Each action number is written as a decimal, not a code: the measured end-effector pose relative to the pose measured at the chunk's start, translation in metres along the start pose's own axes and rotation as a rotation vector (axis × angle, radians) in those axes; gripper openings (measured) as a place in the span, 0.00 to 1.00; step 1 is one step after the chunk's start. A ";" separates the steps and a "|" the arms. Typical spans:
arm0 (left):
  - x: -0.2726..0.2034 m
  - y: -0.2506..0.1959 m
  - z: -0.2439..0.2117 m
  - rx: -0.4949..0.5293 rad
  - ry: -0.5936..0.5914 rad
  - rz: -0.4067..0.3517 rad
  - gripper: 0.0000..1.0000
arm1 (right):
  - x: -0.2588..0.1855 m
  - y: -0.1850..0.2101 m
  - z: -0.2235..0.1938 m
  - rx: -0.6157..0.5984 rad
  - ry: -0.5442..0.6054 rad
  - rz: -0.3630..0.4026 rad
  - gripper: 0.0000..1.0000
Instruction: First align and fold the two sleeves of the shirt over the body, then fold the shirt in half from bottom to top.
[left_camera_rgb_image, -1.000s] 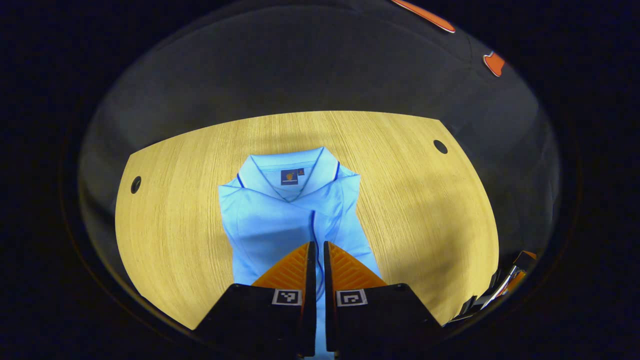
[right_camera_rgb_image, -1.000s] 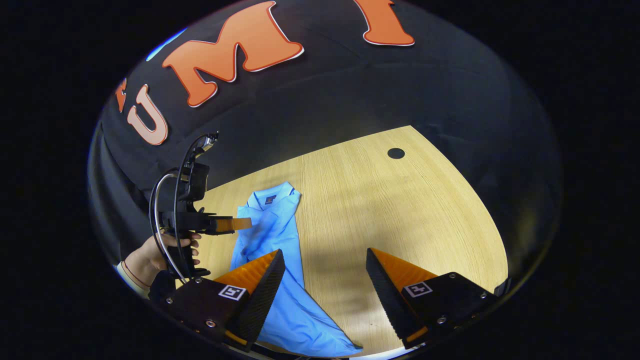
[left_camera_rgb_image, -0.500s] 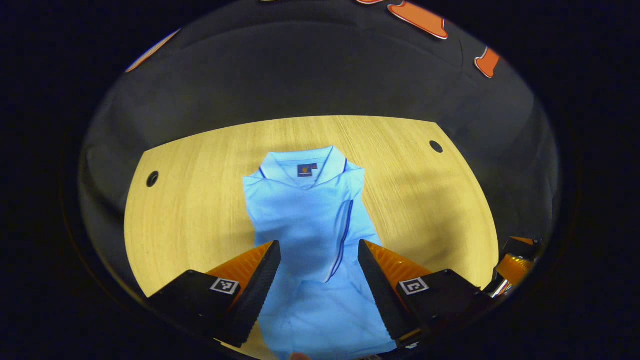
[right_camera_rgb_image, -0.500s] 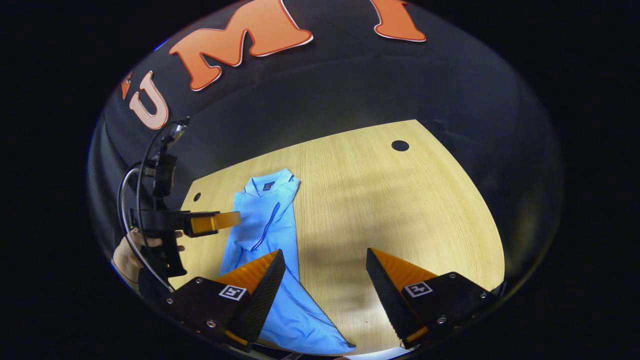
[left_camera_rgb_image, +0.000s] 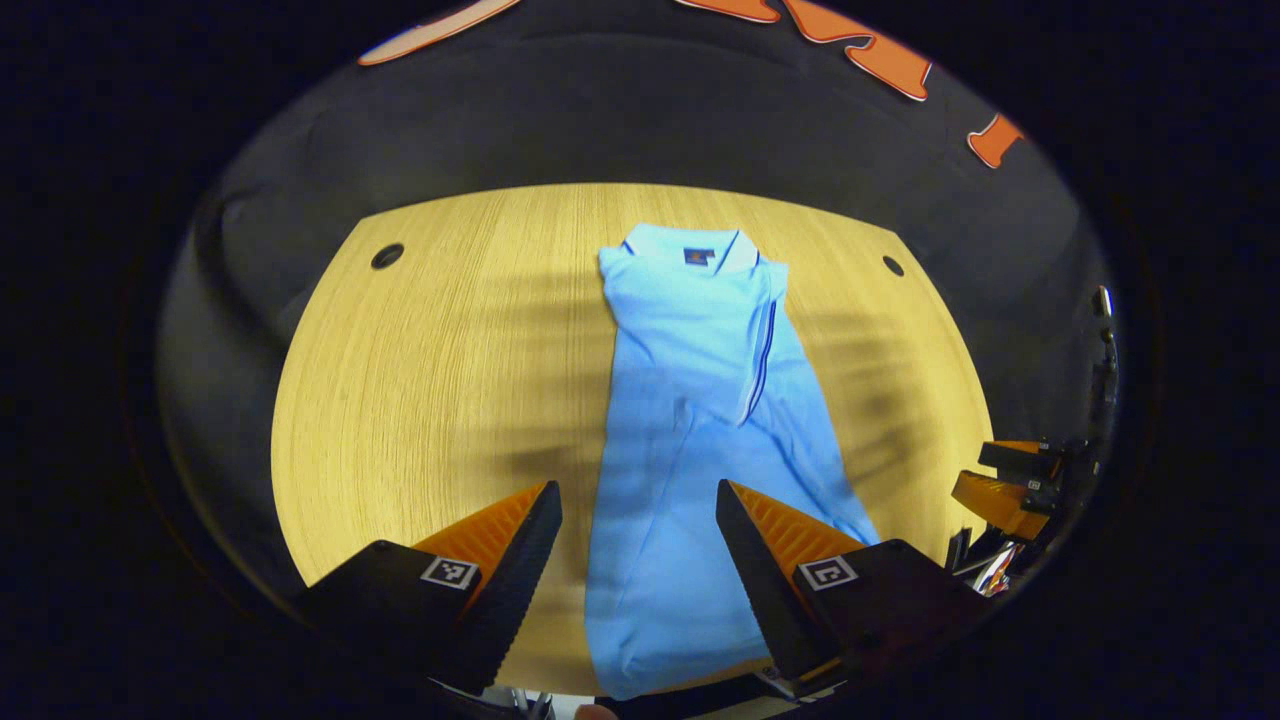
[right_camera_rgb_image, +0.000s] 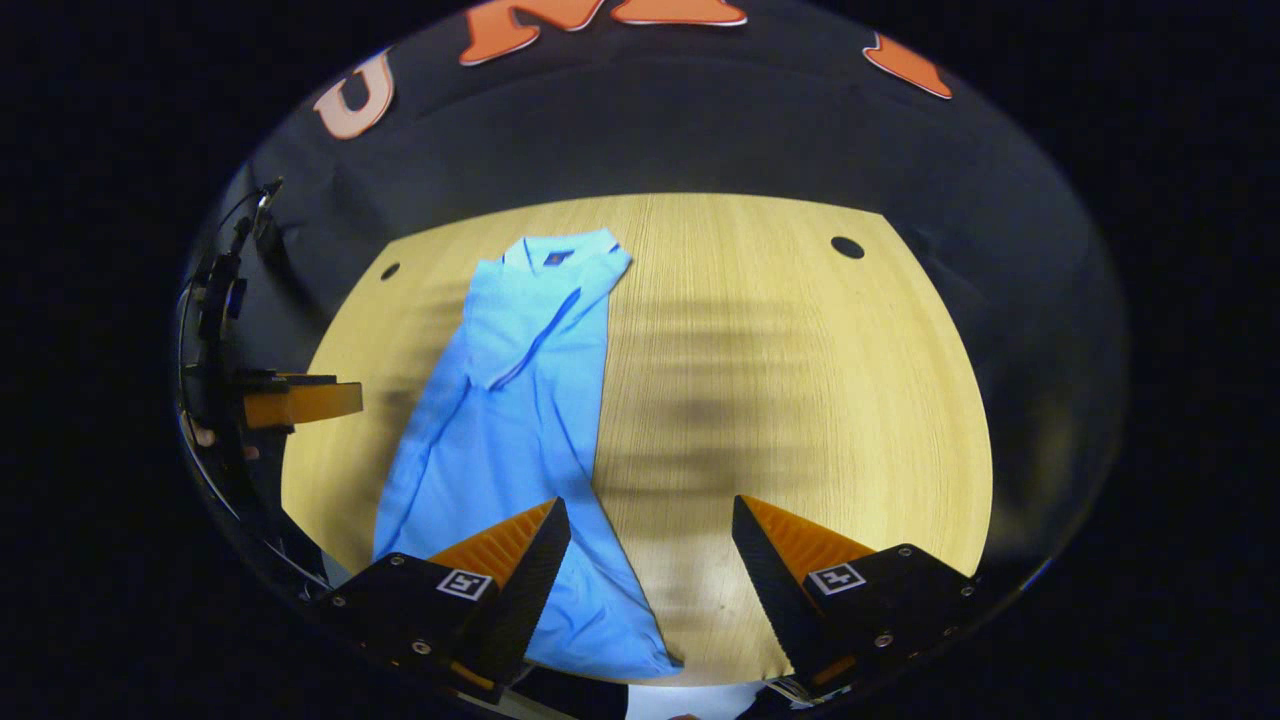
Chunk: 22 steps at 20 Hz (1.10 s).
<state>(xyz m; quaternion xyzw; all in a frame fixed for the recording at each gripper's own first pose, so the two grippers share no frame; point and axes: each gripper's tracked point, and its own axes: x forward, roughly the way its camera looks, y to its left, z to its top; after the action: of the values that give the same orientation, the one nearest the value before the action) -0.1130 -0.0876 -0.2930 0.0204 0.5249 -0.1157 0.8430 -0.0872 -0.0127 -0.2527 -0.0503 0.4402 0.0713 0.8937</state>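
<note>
The light blue short-sleeved polo shirt (left_camera_rgb_image: 700, 440) lies flat on the pale wood-grain desk (left_camera_rgb_image: 430, 380), collar at the far edge, hem at the near edge. Both sleeves appear already folded over the body, leaving a long narrow strip; the dark-piped sleeve edge lies on top, right of centre.

The left gripper (left_camera_rgb_image: 638, 520) hovers above the hem with fingers spread apart, grasping nothing. The right gripper (right_camera_rgb_image: 650, 535) hovers over the near right hem corner, fingers likewise released and empty.

Handling judgement: the fabric is light, soft and limp, and likely to slide on the smooth desk. Take hold at the two near hem corners, pinching all layers together, so the folded sleeves do not shift during the bottom-to-top fold.
</note>
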 end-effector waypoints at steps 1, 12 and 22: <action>-0.002 0.008 -0.017 0.001 0.014 0.007 1.00 | 0.001 0.004 -0.015 -0.005 0.023 -0.007 0.99; 0.000 0.027 -0.179 -0.066 0.247 0.040 1.00 | 0.003 0.001 -0.183 0.017 0.330 -0.073 0.99; 0.011 0.024 -0.234 -0.115 0.333 0.035 1.00 | 0.016 0.008 -0.201 -0.003 0.373 -0.066 0.93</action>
<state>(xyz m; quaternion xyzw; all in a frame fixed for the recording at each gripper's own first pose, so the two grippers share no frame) -0.3090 -0.0296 -0.4093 0.0002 0.6627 -0.0659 0.7460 -0.2360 -0.0343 -0.3880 -0.0785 0.5963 0.0321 0.7982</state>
